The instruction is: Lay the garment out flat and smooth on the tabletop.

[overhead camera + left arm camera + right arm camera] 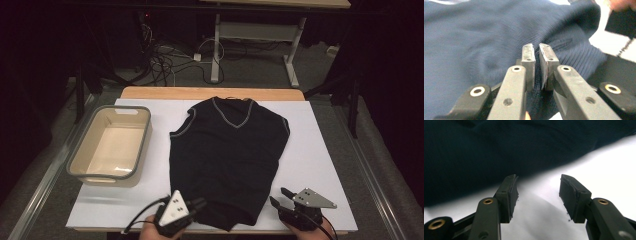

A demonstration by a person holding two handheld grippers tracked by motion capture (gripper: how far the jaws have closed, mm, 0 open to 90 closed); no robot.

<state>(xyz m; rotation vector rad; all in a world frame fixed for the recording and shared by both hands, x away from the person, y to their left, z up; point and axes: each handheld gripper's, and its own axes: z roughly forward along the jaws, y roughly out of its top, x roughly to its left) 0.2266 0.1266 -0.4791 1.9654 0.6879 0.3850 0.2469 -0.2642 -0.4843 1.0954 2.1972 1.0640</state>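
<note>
Lowest in frame, left gripper fingers pinch the vest hem. Right gripper fingers gape, empty. Folding has barely begun; the basket at left sits empty.

The dark navy sleeveless V-neck sweater lies flat, front up, on the white table surface. Its neckline faces the far edge. Grey trim edges the neckline and armholes.
</note>
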